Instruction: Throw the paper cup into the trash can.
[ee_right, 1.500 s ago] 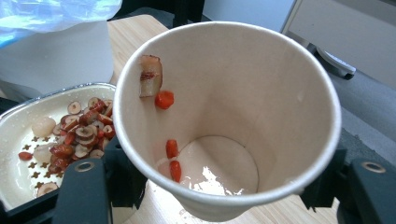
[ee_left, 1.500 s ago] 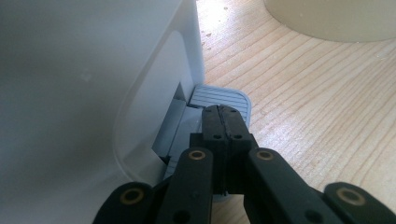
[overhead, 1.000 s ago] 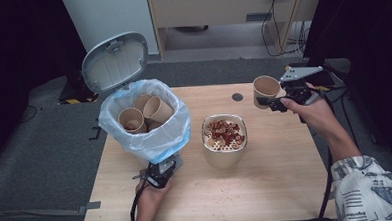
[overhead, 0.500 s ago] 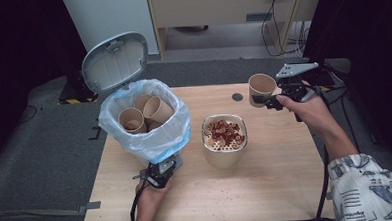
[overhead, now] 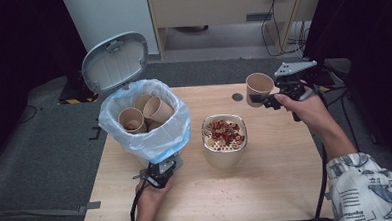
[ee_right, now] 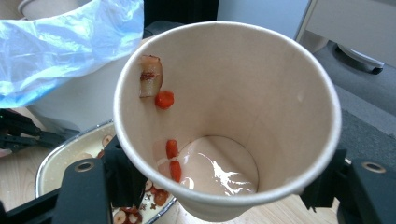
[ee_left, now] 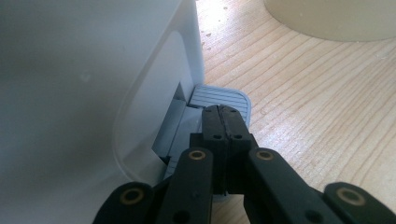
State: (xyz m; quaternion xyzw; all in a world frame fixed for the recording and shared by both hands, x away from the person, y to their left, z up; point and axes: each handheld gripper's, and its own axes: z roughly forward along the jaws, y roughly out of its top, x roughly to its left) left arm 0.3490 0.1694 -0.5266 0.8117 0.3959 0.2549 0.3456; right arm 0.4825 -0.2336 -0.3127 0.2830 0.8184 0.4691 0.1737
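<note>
— Looking along the right gripper [ee_right: 219, 186], what does its own camera give you that the high view can't?

— The inside of the paper cup [ee_right: 229, 116]. Its jaws are clamped on the cup's sides, and the smooth tan wall carries a few wet red bits and a pale slice stuck near the rim, with a glossy film of liquid at the bottom. From above you just see the right gripper [overhead: 271, 98] holding the paper cup [overhead: 259, 87] tilted over the far right of the wooden table [overhead: 267, 187].

— And the left side?

— The left gripper [ee_left: 223, 122] has its black jaws pressed together, nothing between them, the tips resting on a ribbed grey pedal [ee_left: 219, 95] at the foot of the white bin [ee_left: 93, 84]. From above, the left gripper [overhead: 159, 173] sits at the bin's base, and you get the bin's crinkled blue plastic liner [overhead: 149, 127], its open grey lid [overhead: 114, 61], and more paper cups inside.

— Anything between them?

— A cream round strainer bowl [overhead: 224, 147] with a perforated insert, heaped with red and brown scraps, standing just beside the bin.
</note>
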